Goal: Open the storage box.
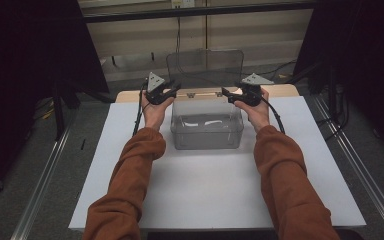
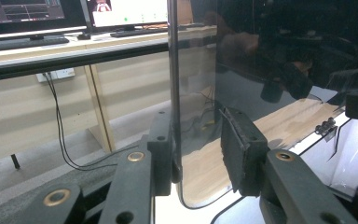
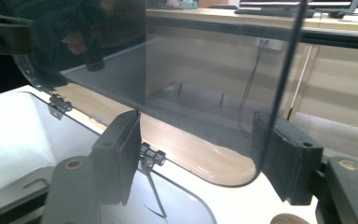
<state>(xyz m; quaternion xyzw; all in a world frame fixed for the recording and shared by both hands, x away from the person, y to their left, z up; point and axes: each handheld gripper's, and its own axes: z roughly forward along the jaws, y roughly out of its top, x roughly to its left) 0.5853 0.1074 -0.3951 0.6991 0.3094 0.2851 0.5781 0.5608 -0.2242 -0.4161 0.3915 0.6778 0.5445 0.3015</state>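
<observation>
1. White board covering the table (image 1: 220,200) is carrying one thing for us: a clear plastic box (image 1: 206,131) sitting near the far edge, with its tinted lid (image 1: 205,67) standing upright on hinges (image 3: 150,155) at the back.
2. We are holding the left gripper (image 1: 172,91) at the lid's left edge and the right gripper (image 1: 228,93) at its right edge, the box lying just below and between them.
3. In the left gripper view we are seeing the lid's edge (image 2: 173,93) running up between the jaws: it is resting against the left pad, while the right pad is standing clear of it, so this gripper is parted, not clamped.
4. In the right gripper view the lid's other edge (image 3: 286,79) is lying by the right pad and the left pad is sitting well apart; these jaws are wide too.
5. We are judging that both grippers are straddling the side edges symmetrically so the lid can be steadied or swung evenly without twisting the hinges.
6. Beyond the grippers we are looking at a wooden bench with monitors (image 2: 28,14) and hanging cables (image 2: 58,121).
</observation>
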